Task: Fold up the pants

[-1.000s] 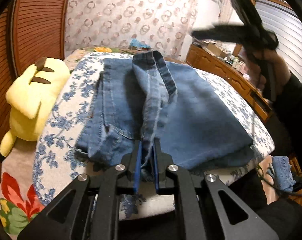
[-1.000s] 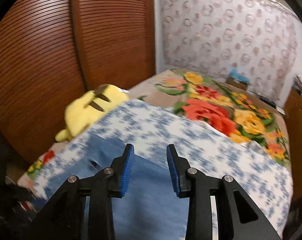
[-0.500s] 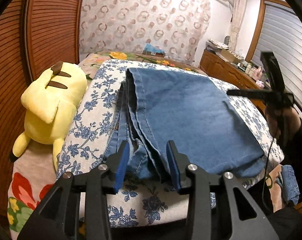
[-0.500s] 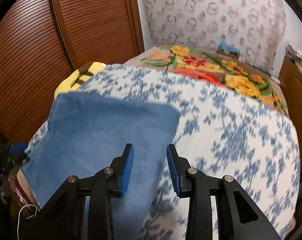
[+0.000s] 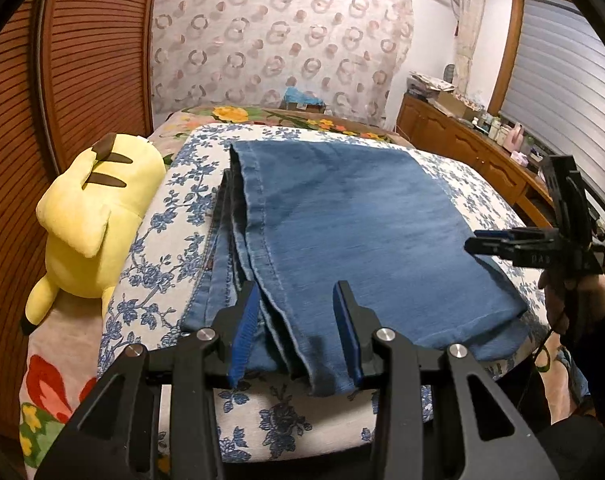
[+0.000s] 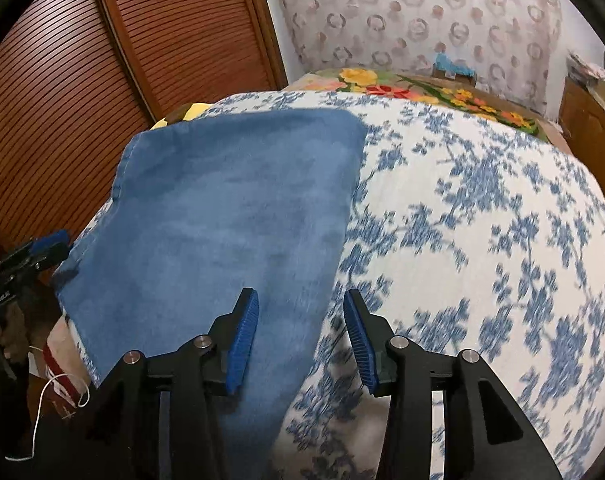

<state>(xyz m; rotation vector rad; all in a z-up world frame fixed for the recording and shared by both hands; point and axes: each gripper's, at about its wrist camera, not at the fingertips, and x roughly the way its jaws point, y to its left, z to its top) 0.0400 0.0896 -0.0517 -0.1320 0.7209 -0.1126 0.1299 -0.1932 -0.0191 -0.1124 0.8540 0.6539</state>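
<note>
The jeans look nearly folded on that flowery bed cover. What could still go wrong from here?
1. The stacked layers at the left edge of the jeans sit uneven and fanned out beside the open left gripper; another fold may come out lopsided.
2. The near end of the jeans hangs close to the edge of the bed cover, so a tug might slide them off.
3. The right gripper, its jaws opening over the right edge, might pinch the cover too.

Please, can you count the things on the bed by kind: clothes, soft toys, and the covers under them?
Clothes: 1, the folded jeans
Soft toys: 1, the yellow plush
Covers: 2, the blue-flowered cloth and the bright floral blanket beneath it
Total: 4
</note>
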